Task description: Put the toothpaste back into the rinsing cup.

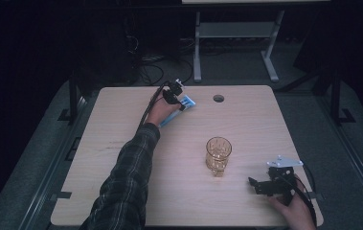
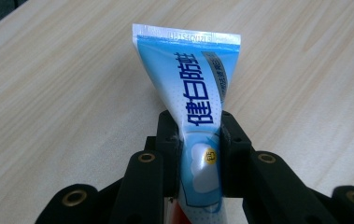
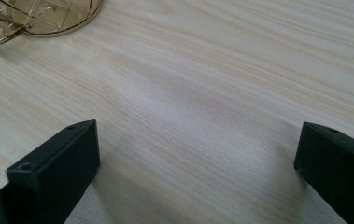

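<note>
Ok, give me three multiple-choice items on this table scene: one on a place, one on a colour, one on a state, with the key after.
1. Where does the amber glass stand on the table?
A. Near the middle
B. At the far left corner
C. Over the round hole

2. What is the main colour of the toothpaste tube?
A. Green
B. Blue
C. Black

3. How does the left gripper stand?
A. Open over bare wood
B. Shut on the glass
C. Shut on the tube

Key: 1 A, the high view shows it about central, between the two hands. 2 B, its printed face is blue and white. 3 C, both jaws press the tube's sides in the left gripper view.
</note>
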Demonstrator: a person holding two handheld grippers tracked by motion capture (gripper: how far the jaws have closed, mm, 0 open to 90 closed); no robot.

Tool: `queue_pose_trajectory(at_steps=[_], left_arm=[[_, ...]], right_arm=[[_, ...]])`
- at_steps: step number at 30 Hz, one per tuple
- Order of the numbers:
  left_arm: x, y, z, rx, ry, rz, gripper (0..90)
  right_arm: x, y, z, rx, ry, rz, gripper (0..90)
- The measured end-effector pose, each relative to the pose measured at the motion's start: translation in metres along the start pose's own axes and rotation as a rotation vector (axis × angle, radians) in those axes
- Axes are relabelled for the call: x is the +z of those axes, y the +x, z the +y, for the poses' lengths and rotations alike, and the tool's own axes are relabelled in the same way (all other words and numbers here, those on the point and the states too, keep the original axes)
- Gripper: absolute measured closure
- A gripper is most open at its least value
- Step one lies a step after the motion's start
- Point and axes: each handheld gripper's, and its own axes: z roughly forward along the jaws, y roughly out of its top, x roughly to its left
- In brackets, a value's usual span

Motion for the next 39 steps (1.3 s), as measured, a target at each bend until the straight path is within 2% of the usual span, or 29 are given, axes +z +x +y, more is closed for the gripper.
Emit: queue_pose_trajectory(at_steps=[16, 27, 30, 34, 39], left_arm=[[-0.041, -0.006, -0.005, -0.015, -0.158, -0.042, 73.9], [-0.066, -0.006, -0.018, -0.061, -0.288, -0.086, 73.9], [-0.071, -0.008, -0.021, -0.062, -0.313, -0.101, 73.9], [-0.08, -0.015, -0.024, -0.036, -0.342, -0.116, 73.8], [-0.091, -0.024, -0.027, -0.026, -0.377, -0.13, 73.7]], right_arm=[[0.0, 0.0, 0.0, -0.003, 0.0, 0.001, 0.0], [0.0, 0.001, -0.001, -0.011, 0.0, 0.007, 0.0], [-0.001, 0.001, 0.0, -0.008, 0.001, 0.009, 0.0], [-0.001, 0.002, -0.001, -0.009, 0.001, 0.011, 0.0], [-0.001, 0.001, -0.001, -0.011, 0.0, 0.011, 0.0]])
